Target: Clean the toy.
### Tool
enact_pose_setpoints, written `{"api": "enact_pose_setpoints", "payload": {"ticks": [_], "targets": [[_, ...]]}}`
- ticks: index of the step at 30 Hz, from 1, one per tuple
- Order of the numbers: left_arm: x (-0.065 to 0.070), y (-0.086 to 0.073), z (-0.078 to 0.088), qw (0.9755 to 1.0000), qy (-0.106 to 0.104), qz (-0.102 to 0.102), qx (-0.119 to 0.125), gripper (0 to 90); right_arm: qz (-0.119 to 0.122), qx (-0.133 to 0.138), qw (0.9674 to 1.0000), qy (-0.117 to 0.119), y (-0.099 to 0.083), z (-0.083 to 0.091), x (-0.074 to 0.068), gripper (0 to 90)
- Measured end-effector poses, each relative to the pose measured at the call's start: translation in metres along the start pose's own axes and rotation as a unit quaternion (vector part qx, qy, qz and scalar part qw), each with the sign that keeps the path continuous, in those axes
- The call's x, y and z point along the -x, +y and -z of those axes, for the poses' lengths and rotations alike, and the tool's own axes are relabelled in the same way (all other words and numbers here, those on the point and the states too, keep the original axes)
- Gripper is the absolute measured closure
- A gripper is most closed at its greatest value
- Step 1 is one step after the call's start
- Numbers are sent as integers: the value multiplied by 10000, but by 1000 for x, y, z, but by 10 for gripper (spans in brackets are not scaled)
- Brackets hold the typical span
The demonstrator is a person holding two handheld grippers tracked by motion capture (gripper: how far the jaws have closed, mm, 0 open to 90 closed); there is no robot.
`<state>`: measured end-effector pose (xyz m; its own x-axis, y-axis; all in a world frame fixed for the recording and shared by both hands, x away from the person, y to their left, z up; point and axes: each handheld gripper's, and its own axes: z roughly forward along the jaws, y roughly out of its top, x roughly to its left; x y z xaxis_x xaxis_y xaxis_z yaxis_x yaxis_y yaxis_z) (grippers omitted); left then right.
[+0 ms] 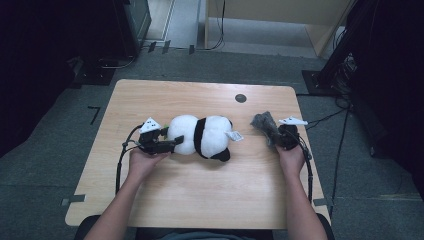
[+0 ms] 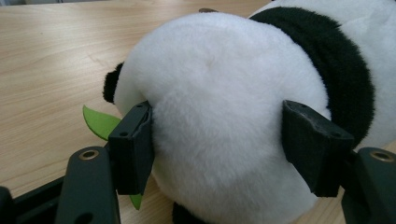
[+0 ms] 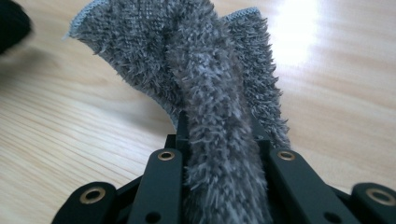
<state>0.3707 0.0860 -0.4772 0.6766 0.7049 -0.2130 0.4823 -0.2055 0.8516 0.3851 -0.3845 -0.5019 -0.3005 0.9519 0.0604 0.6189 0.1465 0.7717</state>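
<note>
Between my right fingers [image 3: 261,140]: grey cloth [image 3: 210,93], pinched tight, bunched upward at right of the high view. Left fingers [image 2: 133,144]: pressing the plush panda's [image 2: 224,116] white rump, mid-table [image 1: 150,200]. Advice: keep the panda pinned firmly, carry the cloth across unslackened, avoid snagging the green leaf [image 2: 100,122].

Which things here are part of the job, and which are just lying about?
In the job:
- panda toy, clamped by the left tool
- grey cloth, pinched in the right tool

Lying about:
- round dark disc in the table
- cables on the floor
</note>
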Motion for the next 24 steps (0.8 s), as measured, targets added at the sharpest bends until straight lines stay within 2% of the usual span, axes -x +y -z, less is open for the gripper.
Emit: {"api": "enact_pose_setpoints", "payload": {"ticks": [4, 6, 7, 8, 9, 10, 11, 12, 15, 18, 24], "targets": [[-1, -1, 1, 10000, 0, 40, -23, 295, -178, 35, 9996, 239, 7, 8, -3, 753], [0, 0, 1, 10000, 16, 50, -43, 275, -164, -12, 9996, 233, 9, 10, -5, 753], [0, 0, 1, 10000, 38, 68, -62, 275, -99, -58, 9997, 237, 11, 11, -8, 753], [0, 0, 1, 9999, 19, 115, -75, 236, 70, -44, 9996, 263, 15, 14, -15, 754], [0, 1, 2, 9999, 11, 147, -86, 236, 70, -44, 9996, 263, 15, 14, -15, 754], [-2, 2, 2, 9996, -21, 258, -142, 182, 113, -64, 9994, 332, 19, 16, -20, 754], [-2, 2, 2, 9996, -21, 258, -142, 173, 113, -64, 9994, 332, 19, 16, -20, 754], [-3, 5, 4, 9992, -116, 350, -146, 169, 150, -50, 9990, 421, 22, 18, -25, 753], [0, 6, 5, 9995, -151, 239, -136, 167, 184, -32, 9984, 525, 29, 21, -32, 752], [3, 6, 0, 9997, -63, 5, -252, 126, 288, 40, 9975, 645, 38, 26, -40, 750], [1, 5, -3, 9997, -124, 73, -181, 107, 372, 44, 9954, 878, 55, 32, -55, 748]]}}
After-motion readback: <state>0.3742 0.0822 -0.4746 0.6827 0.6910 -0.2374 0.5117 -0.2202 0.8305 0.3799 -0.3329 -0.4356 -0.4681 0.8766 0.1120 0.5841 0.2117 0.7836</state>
